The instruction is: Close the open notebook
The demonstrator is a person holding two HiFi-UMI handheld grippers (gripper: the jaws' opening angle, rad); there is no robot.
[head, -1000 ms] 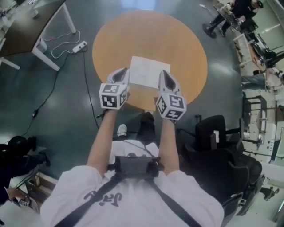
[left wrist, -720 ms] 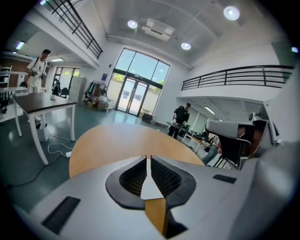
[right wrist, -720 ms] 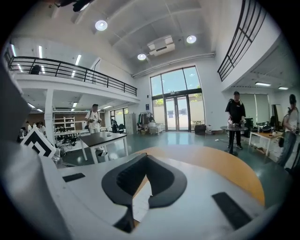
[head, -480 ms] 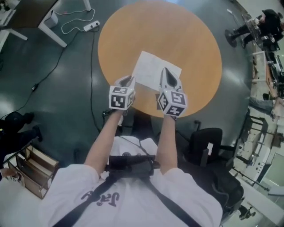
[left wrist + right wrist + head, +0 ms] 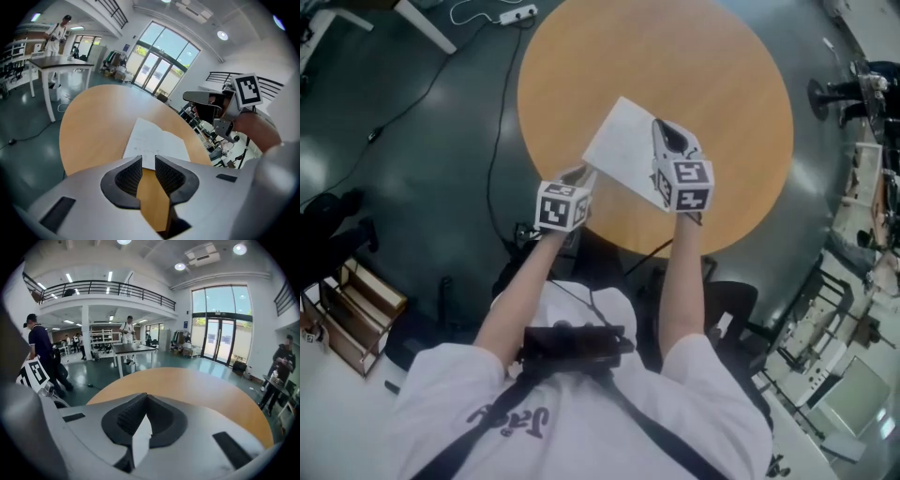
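The open notebook [image 5: 623, 142] lies near the front edge of the round surface [image 5: 722, 75], the left tool [image 5: 148, 160] opening, empty, just short of its corner, the right tool [image 5: 145, 397] closed on nothing above a page: a skidding push could crumple a leaf or shove the book off.

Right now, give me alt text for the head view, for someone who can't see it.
An open notebook lies on a round wooden table. The left tongs, opening with nothing between them, sit by its near corner; the right tongs, shut, hang over its right side.
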